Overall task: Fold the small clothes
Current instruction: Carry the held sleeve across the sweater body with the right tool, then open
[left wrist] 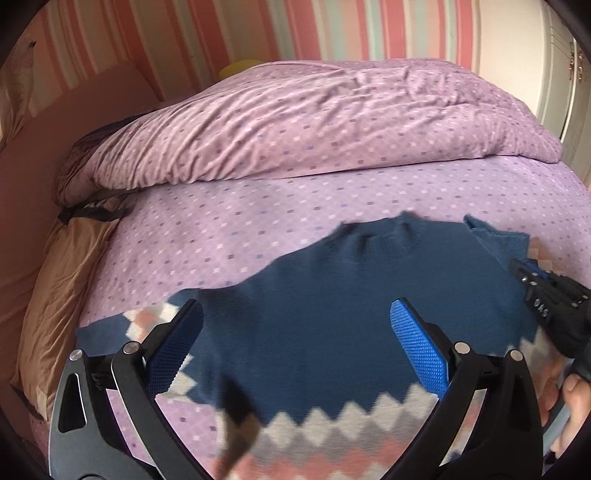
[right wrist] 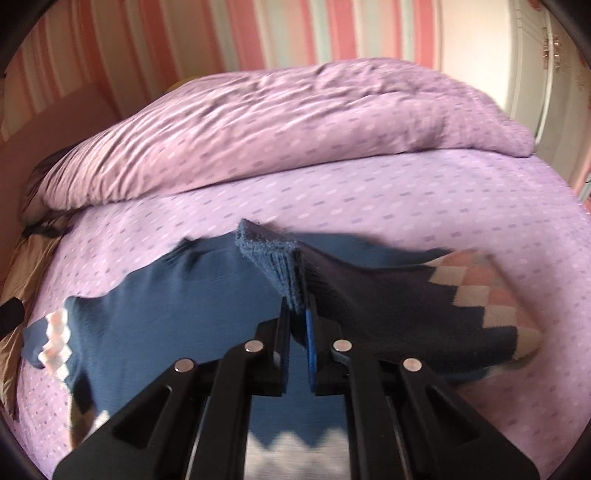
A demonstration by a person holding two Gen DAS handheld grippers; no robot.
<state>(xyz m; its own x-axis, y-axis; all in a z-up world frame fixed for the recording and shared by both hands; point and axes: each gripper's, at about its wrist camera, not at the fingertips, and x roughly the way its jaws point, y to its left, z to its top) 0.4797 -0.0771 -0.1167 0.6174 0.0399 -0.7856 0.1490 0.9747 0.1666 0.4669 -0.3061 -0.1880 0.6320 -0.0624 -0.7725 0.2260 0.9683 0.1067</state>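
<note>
A small dark blue sweater (left wrist: 325, 306) with a pink, grey and white diamond pattern lies flat on the purple bed sheet (left wrist: 258, 221), collar toward the pillow end. My left gripper (left wrist: 295, 332) is open and hovers over the sweater's chest, holding nothing. My right gripper (right wrist: 297, 314) is shut on the ribbed cuff (right wrist: 273, 266) of the right sleeve (right wrist: 406, 306) and lifts it above the sweater's body (right wrist: 177, 314). The right gripper also shows at the right edge of the left wrist view (left wrist: 524, 273).
A rolled purple duvet (left wrist: 314, 122) lies across the far side of the bed. A tan pillow (left wrist: 62, 288) sits at the left edge of the bed. A striped wall (left wrist: 295, 29) stands behind and a white door (left wrist: 554, 74) at the right.
</note>
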